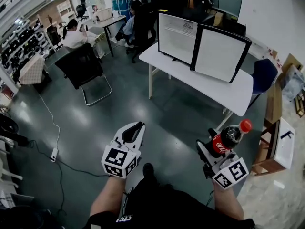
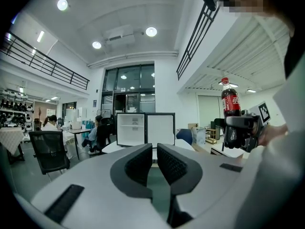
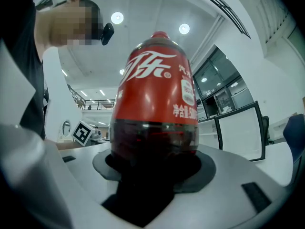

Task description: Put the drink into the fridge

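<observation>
Right gripper [image 1: 211, 148] clamps cola bottle [image 1: 228, 136]; fridge [image 1: 177, 37] door open.

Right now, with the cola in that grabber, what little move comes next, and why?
Probably carry the cola bottle forward toward the fridge on the white table. The right gripper is shut on it and the fridge door stands open, but open floor lies between.
</observation>
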A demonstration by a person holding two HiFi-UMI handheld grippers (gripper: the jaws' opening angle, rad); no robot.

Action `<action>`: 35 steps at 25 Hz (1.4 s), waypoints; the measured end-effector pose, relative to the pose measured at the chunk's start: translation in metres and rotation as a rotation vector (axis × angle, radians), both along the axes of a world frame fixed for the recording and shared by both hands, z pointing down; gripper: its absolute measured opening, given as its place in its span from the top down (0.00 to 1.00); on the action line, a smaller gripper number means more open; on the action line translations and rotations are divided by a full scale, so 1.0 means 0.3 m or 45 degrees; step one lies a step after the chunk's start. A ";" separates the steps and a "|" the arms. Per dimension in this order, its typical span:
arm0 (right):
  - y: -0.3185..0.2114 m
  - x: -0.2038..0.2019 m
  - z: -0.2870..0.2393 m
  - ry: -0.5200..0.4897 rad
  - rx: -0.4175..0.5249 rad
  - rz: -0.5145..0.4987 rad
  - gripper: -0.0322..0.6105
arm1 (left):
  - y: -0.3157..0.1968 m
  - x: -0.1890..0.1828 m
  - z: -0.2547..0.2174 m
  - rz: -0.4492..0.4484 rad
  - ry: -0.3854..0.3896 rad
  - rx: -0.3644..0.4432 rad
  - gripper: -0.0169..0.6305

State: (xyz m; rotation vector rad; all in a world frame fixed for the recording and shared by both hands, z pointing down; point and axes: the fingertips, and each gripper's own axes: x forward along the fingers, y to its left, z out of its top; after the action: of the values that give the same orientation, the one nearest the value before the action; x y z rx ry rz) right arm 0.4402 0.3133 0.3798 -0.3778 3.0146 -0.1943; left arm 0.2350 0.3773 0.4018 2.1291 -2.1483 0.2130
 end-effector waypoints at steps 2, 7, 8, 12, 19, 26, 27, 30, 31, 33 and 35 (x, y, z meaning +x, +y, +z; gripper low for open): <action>-0.033 -0.032 0.004 -0.009 -0.010 -0.009 0.53 | -0.031 -0.034 0.009 -0.005 0.006 0.006 0.91; -0.127 -0.159 0.009 -0.024 -0.011 -0.021 0.53 | -0.121 -0.166 0.028 -0.014 0.004 0.018 0.91; -0.149 -0.194 0.005 -0.025 -0.008 -0.022 0.53 | -0.144 -0.202 0.024 -0.017 -0.003 0.021 0.91; -0.243 -0.347 -0.001 -0.032 -0.005 -0.011 0.53 | -0.235 -0.362 0.017 -0.024 -0.022 0.029 0.91; -0.361 -0.645 -0.032 -0.039 -0.024 0.018 0.53 | -0.356 -0.664 -0.006 -0.001 0.001 0.023 0.91; -0.433 -0.849 -0.028 -0.027 -0.040 0.074 0.53 | -0.446 -0.850 -0.005 0.071 0.016 0.024 0.91; -0.440 -0.877 -0.025 -0.031 -0.046 0.079 0.53 | -0.458 -0.869 -0.003 0.089 0.013 0.020 0.91; -0.456 -0.946 -0.026 -0.042 -0.047 0.088 0.53 | -0.498 -0.914 0.005 0.138 -0.009 0.002 0.91; -0.462 -0.964 -0.027 -0.046 -0.048 0.090 0.53 | -0.512 -0.927 0.006 0.148 -0.012 -0.001 0.91; -0.479 -0.996 -0.028 -0.053 -0.050 0.092 0.53 | -0.542 -0.952 0.004 0.163 -0.015 -0.001 0.91; -0.509 -1.021 -0.023 -0.055 -0.048 0.099 0.53 | -0.582 -0.974 0.008 0.177 -0.024 -0.004 0.91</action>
State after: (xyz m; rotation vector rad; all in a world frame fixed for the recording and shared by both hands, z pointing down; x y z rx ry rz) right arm 0.1340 0.1607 0.3729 -0.4869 2.9512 -0.2498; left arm -0.0572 0.2027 0.4042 2.2852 -2.0095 0.2489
